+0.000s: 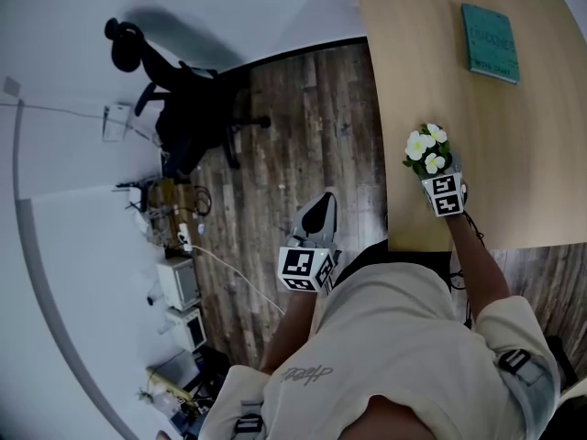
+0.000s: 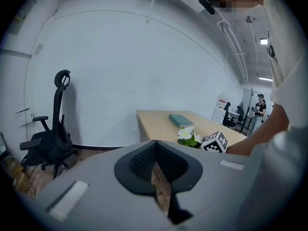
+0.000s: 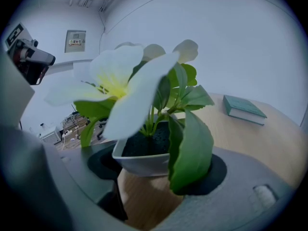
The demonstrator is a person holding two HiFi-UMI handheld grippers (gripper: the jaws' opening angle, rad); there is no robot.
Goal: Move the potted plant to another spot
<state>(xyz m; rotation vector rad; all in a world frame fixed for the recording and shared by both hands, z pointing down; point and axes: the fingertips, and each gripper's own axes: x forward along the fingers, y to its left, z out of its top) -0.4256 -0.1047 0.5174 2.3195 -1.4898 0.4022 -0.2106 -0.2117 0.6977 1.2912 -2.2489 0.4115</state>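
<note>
your right arm (image 1: 481,264) reaches out in front of you over the near edge of the wooden table (image 1: 523,163). the right gripper (image 1: 435,172) at its end tips down toward the tabletop, with its marker cube (image 1: 447,194) facing up at you. its jaws stand wide with the potted plant (image 1: 427,151) between them. in the right gripper view the white pot fills the gap, its rim lying against the dark pad (image 3: 98,160) on one side, while a big green leaf covers where it meets the other pad. so the claw has the pot in its grip at close to full spread. neither view shows whether the pot's base sits on the wood or hangs just above it. the plant, with white flowers and green leaves, is over the table close to its front edge. it is well apart from the teal book (image 1: 490,42) lying toward the far side.

your left arm (image 1: 292,333) is bent and held low in front of your body, off the table, above the plank floor (image 1: 303,126). the left gripper (image 1: 320,214) points forward and a little down, its two jaws pressed together with nothing between them. beyond it a black office chair (image 1: 188,108) stands by the white wall (image 1: 55,44).
</note>
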